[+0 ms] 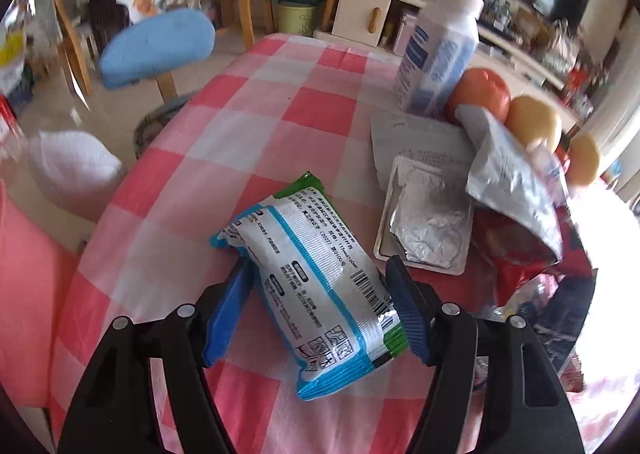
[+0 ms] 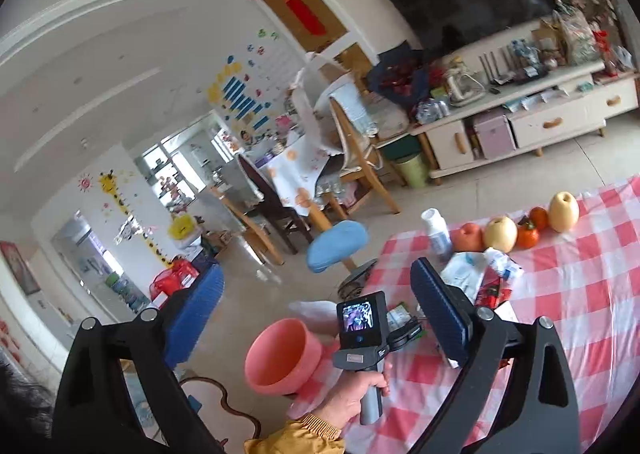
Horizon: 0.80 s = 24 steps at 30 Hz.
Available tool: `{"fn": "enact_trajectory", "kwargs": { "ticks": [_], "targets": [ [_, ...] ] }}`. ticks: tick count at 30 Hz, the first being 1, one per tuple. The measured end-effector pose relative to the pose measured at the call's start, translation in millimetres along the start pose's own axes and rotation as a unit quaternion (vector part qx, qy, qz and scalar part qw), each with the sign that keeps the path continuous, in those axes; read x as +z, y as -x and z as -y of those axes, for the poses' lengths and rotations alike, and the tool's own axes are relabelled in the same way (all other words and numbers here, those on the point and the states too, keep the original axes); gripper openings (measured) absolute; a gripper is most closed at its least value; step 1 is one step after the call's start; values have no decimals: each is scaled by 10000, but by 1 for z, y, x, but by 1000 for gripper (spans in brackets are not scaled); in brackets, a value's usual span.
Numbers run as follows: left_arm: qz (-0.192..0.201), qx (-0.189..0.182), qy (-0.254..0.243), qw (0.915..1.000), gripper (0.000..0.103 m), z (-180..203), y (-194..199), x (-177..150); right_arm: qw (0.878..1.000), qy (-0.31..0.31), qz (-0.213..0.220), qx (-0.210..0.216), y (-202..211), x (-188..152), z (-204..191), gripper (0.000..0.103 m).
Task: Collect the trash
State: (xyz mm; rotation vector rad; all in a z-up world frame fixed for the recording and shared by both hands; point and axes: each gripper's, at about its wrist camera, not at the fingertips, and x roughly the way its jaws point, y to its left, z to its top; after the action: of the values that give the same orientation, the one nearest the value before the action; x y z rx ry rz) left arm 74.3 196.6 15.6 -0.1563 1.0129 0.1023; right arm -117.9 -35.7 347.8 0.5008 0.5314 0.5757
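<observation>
A: Where does the trash sit right now?

B: The nearest piece is the tissue pack (image 1: 316, 290), white with blue and green edges, lying flat on the checked tablecloth (image 1: 256, 125). The left gripper (image 1: 320, 306) hangs over it, its blue pads on either side of the pack and apart from it on both flanks. So the jaws stand spread and grip nothing yet.

A: And beyond the pack?

B: To its right lies a small tray with crumpled foil (image 1: 426, 217), resting on a printed paper sheet (image 1: 412, 137). Further right a silvery wrapper (image 1: 516, 181) lies draped over a red wrapper (image 1: 516, 254). Behind them, on the far side, a white bottle (image 1: 440, 53) stands near a row of fruit (image 1: 480, 93).

A: What is the right gripper (image 2: 316, 312) doing?

B: Its fingers are spread wide over the left edge of the table with nothing between them. Through them shows the person's left hand (image 2: 352, 394) on the other tool's handle, and a pink bin (image 2: 282, 354) just beside the table edge.

A: How far along is the collecting, then?

B: Early, by the look of it. Every wrapper in view lies on the table, and nothing can be seen inside the bin from this angle. The pack looks like the first item, with the foil tray, sheet and wrappers left to follow. The fruit is likely not trash.
</observation>
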Motion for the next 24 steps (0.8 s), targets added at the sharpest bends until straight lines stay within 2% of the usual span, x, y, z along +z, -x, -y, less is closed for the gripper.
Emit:
{"fn": "enact_trajectory", "kwargs": {
  "ticks": [3, 6, 9, 12, 14, 16, 18, 21, 22, 23, 24],
  "targets": [
    [41, 184, -188, 9996, 67, 8, -1, -4, 9982, -44, -62, -596, -18, 1, 36, 96],
    [137, 335, -336, 9988, 64, 15, 2, -8, 9923, -58, -308, -1198, -47, -5, 80, 96],
    [206, 345, -306, 9987, 62, 15, 4, -10, 9796, -165, -829, -1825, -83, -16, 137, 96],
    [230, 351, -219, 9989, 61, 12, 7, -15, 9691, -418, -1313, -2046, -110, -28, 182, 96],
    [292, 407, -174, 9986, 61, 13, 9, -19, 9657, -585, -1560, -1992, -123, -35, 208, 96],
    [388, 564, -213, 9974, 61, 16, 13, -21, 9658, -704, -1614, -1903, -132, -39, 222, 96],
    [601, 774, -256, 9949, 61, 17, 20, -22, 9668, -955, -1710, -1643, -140, -44, 239, 96],
    [602, 891, -120, 9941, 70, 12, 22, -20, 9660, -1351, -1798, -1279, -155, -50, 255, 95],
    [551, 832, -64, 9950, 70, 9, 22, -20, 9648, -1481, -1856, -1129, -163, -54, 260, 93],
    [494, 776, 8, 9958, 72, 6, 21, -19, 9641, -1547, -1887, -1044, -167, -56, 260, 83],
    [476, 759, 62, 9960, 75, 4, 20, -18, 9619, -1636, -1964, -966, -175, -60, 263, 78]
  ]
}}
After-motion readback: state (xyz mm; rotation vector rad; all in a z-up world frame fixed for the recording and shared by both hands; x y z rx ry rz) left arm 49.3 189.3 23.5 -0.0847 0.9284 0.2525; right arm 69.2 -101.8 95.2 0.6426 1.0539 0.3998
